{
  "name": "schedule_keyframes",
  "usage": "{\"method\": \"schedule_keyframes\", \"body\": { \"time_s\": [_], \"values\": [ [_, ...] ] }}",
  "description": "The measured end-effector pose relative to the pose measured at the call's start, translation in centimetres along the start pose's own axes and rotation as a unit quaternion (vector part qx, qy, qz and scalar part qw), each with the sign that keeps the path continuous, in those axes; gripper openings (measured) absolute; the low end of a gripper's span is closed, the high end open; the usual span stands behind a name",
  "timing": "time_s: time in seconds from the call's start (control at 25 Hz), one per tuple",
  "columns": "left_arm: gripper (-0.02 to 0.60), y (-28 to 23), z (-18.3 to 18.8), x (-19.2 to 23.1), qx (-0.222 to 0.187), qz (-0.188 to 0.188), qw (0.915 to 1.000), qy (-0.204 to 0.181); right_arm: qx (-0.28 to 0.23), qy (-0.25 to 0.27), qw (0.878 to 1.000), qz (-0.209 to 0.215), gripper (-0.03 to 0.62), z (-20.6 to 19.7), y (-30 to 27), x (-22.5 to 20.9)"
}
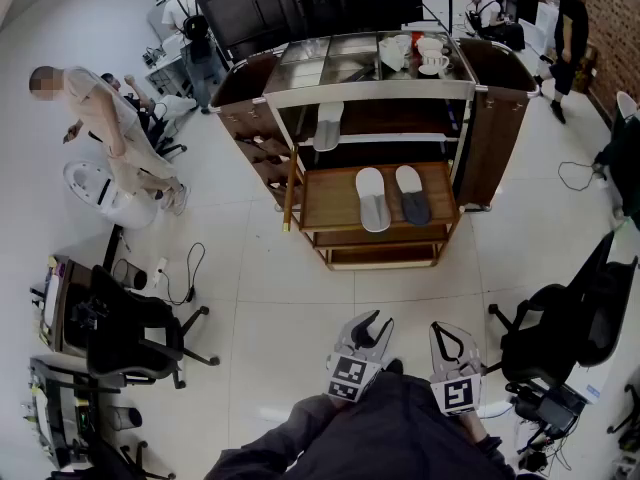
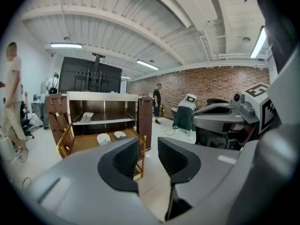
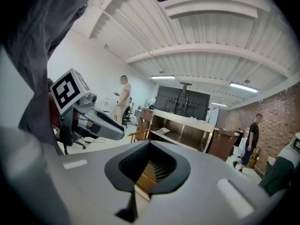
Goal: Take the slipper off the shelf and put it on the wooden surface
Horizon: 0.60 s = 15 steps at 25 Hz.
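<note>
Slipper (image 1: 327,126) at shelf (image 1: 400,138) left end; bare floor (image 1: 300,288) fronting cart (image 1: 492,138).

Colours: the shelf slipper (image 1: 328,126) is pale grey-white. The wooden surface (image 1: 330,208) is warm brown, with a white slipper (image 1: 372,199) and a dark grey slipper (image 1: 412,195) on it. Floor (image 1: 260,298) is white tile. Left gripper (image 2: 149,148) and right gripper (image 3: 149,146): grey, black ribbed pads, black-white square markers.

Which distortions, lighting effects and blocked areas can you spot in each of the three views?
Head view: the fisheye lens bows the straight rails of the shelf, and the floor is evenly bright with a faint sheen. Left gripper view: the corners are black, the ceiling beams curve, and the strip light flares white. Right gripper view: dark clothing blocks the upper left, and the beams bend here too.
</note>
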State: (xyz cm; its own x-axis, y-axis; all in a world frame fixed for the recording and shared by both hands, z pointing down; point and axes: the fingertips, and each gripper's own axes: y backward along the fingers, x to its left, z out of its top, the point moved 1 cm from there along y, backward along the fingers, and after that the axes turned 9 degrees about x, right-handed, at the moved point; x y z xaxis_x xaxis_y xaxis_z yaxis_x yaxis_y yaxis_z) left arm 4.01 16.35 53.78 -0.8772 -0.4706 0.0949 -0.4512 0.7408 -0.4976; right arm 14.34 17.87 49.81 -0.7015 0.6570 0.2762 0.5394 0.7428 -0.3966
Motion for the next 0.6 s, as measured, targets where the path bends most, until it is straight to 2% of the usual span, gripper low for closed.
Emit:
{"method": "schedule_keyframes", "body": {
  "time_s": [0.16, 0.32, 0.48, 0.6],
  "values": [
    [0.135, -3.8, 0.0, 2.9, 0.017, 0.005, 0.9998, 0.006, 0.004, 0.005, 1.0, -0.02, 0.0, -0.4, -0.8, -2.4],
    [0.165, -8.7, -0.3, 7.0, 0.047, 0.017, 0.9987, -0.007, 0.015, 0.0, 1.0, -0.028, 0.0, -1.2, -2.0, -4.0],
    [0.208, -15.2, -0.4, 12.0, 0.085, 0.029, 0.9958, -0.019, 0.032, -0.012, 0.999, -0.029, 0.0, -1.9, -4.3, -5.4],
    [0.237, -21.2, -0.4, 16.4, 0.116, 0.036, 0.9926, -0.011, 0.055, -0.016, 0.998, -0.033, 0.0, -2.0, -6.7, -7.2]
  ]
}}
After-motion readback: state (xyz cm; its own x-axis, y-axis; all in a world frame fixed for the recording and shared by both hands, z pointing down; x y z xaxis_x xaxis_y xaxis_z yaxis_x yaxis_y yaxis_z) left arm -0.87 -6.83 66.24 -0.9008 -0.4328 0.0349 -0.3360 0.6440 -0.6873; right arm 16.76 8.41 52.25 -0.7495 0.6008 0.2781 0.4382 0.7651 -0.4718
